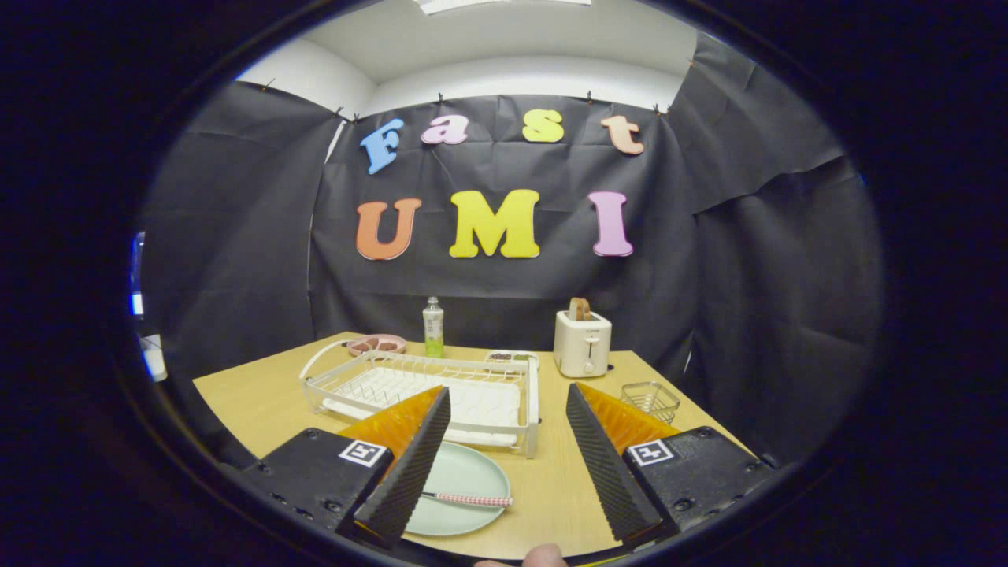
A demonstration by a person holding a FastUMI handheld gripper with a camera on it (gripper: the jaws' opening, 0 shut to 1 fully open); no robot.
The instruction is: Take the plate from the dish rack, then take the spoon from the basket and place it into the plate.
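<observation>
A pale green plate lies flat on the wooden table, just in front of the white wire dish rack. A spoon with a pink patterned handle rests across the plate, its bowl end hidden behind my left finger. My gripper is open above the table's near edge, nothing between its fingers. The plate sits partly behind the left finger. A small wire basket stands beyond the right finger; it looks empty.
A white toaster with a slice of bread stands at the back right. A green-labelled bottle, a pink dish and a small white tray stand behind the rack. A fingertip shows at the bottom.
</observation>
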